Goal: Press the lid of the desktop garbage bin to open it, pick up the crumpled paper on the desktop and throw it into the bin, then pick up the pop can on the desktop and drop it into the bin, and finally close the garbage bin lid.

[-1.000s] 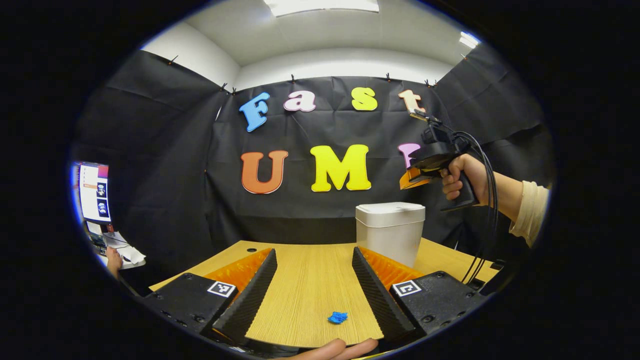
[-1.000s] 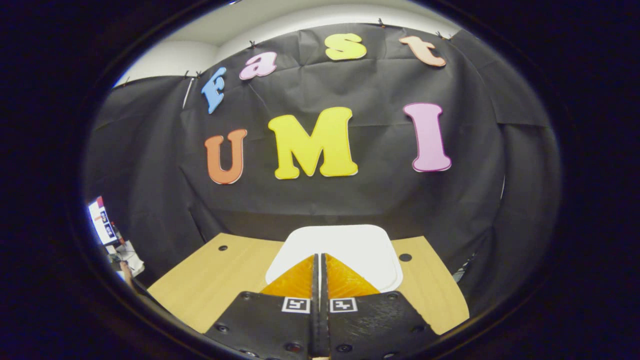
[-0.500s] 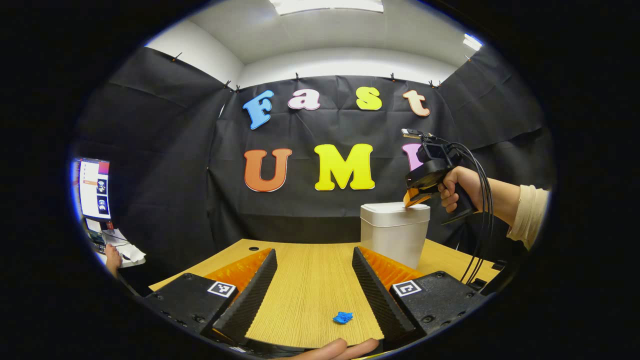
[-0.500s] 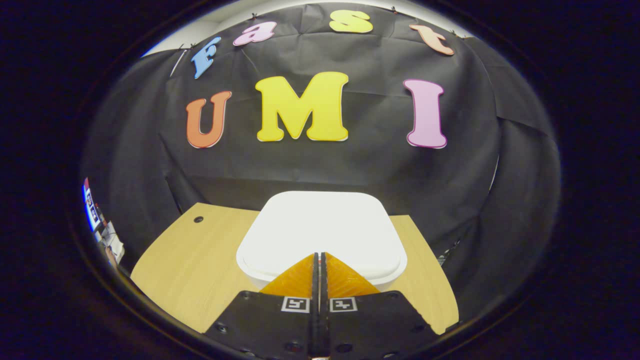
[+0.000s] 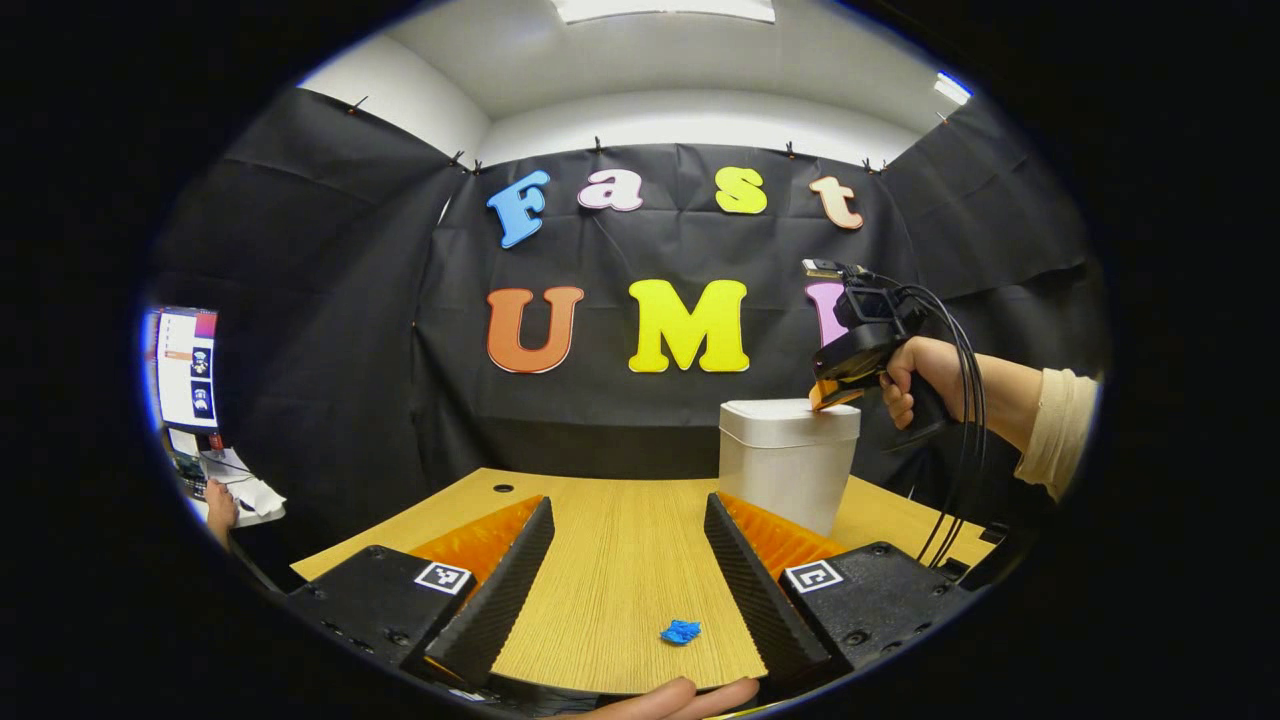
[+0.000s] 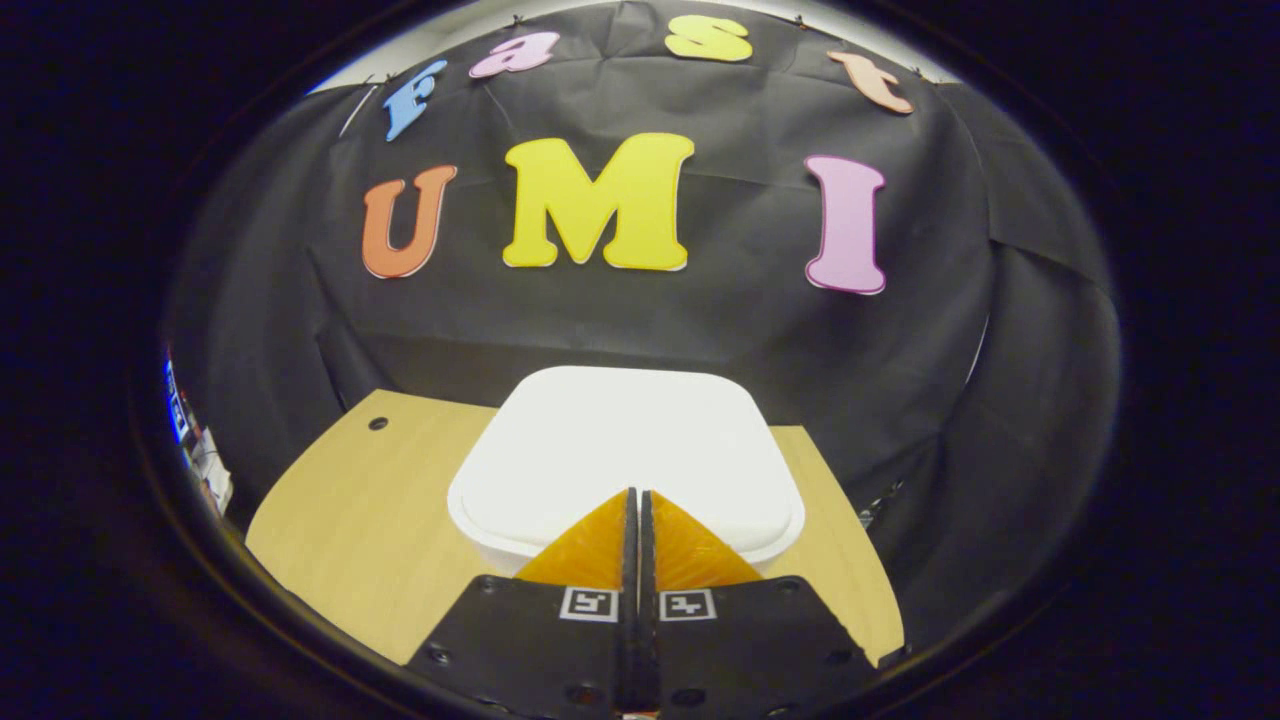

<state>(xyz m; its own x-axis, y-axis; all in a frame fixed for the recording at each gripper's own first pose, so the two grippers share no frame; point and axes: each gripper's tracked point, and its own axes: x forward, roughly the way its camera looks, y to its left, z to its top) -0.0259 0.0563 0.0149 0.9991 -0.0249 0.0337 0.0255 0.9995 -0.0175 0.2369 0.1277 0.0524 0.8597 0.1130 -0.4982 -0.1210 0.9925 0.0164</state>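
Observation:
A white desktop bin [image 5: 783,478] stands on the wooden table, and its lid [image 5: 790,418] is down. In the left gripper view a hand holds my right gripper [image 5: 822,400] tilted downward, tips touching the lid's right edge. In the right gripper view the lid [image 6: 625,450] lies just below, and my right gripper [image 6: 634,494] is shut with nothing between its fingers, tips on the lid's near part. A small blue crumpled paper [image 5: 680,631] lies on the table between the fingers of my left gripper [image 5: 628,502], which is open and hangs low over the table.
The wooden table [image 5: 620,570] has a cable hole [image 5: 503,488] at its far left corner. A monitor [image 5: 185,365] and a person's hand [image 5: 215,500] are off the table's left side. Cables [image 5: 965,430] hang from the right gripper. Fingertips [image 5: 680,695] show at the bottom edge.
My right gripper came down from above the bin onto its lid, which looms larger in its view. The left gripper and the blue paper have hardly moved.

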